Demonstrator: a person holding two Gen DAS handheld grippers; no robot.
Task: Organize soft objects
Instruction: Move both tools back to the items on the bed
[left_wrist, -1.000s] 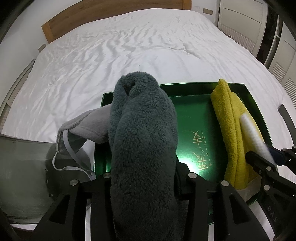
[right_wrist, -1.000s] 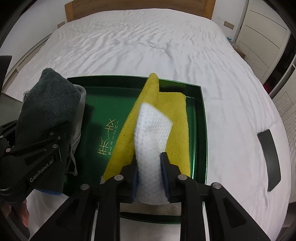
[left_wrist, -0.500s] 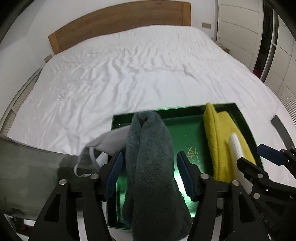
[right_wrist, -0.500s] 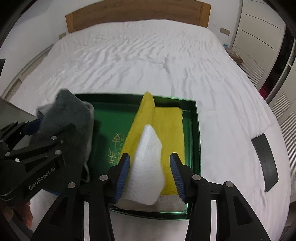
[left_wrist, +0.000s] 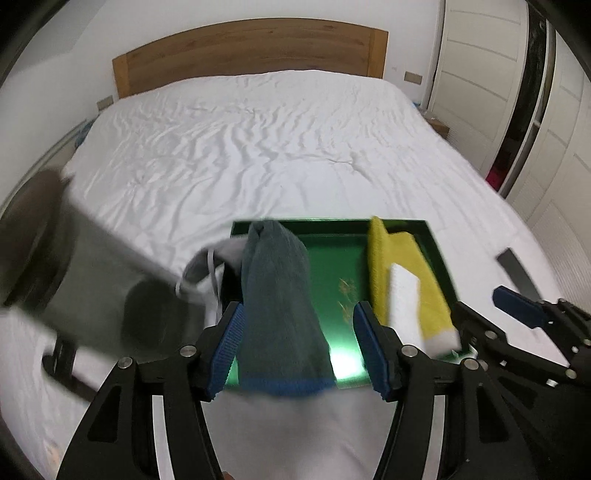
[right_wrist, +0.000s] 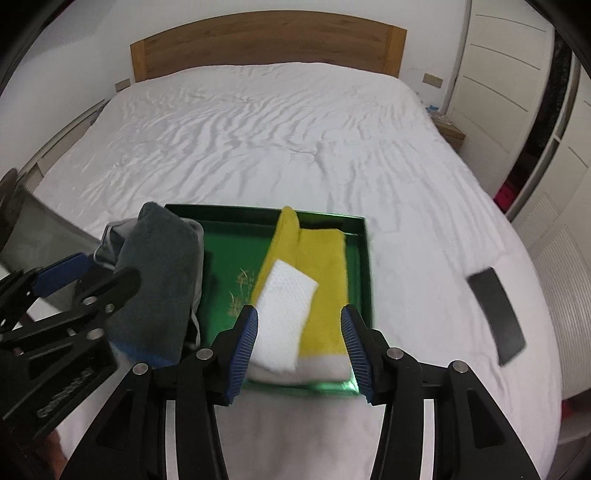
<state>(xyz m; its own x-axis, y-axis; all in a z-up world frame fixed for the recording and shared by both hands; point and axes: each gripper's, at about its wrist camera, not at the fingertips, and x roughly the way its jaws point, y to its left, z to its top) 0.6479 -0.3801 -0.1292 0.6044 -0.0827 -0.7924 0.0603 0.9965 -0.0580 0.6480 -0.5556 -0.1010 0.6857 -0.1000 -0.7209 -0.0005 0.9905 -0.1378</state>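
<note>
Left wrist view. The left gripper (left_wrist: 298, 349) stands part open with nothing gripped; its blue pads flank the near end of the grey towel (left_wrist: 280, 306), and whether the left pad brushes the pile cannot be told. The towel lies along the left side of the green tray (left_wrist: 439, 254), its long axis running from 6 o'clock to 12 o'clock, in line with the fingers; its blue-edged near end hangs over the tray's near rim. A pale grey cloth (left_wrist: 218, 258) with straps spills out at 10 o'clock of the towel. The yellow towel (left_wrist: 406, 280), with the white cloth (left_wrist: 404, 306) on top, lies at 2 o'clock, on the tray's right side. The right gripper (left_wrist: 524, 314) shows at 3 o'clock.

Right wrist view. The right gripper (right_wrist: 299, 341) is likewise part open and holds nothing; the near end of the white cloth (right_wrist: 286, 310) sits between its pads, leaning toward the left one. The cloth's long axis runs 7 to 1 o'clock, atop the yellow towel (right_wrist: 325, 280), which runs 6 to 12 along the tray's (right_wrist: 365, 266) right wall. The grey towel (right_wrist: 159, 280) lies at 9 o'clock, nearer the left gripper (right_wrist: 86, 284). A dark flat object (right_wrist: 496, 314) rests on the bed (right_wrist: 280, 140) at 3 o'clock.

Judgement: each pile sits straight ahead of its own gripper.
</note>
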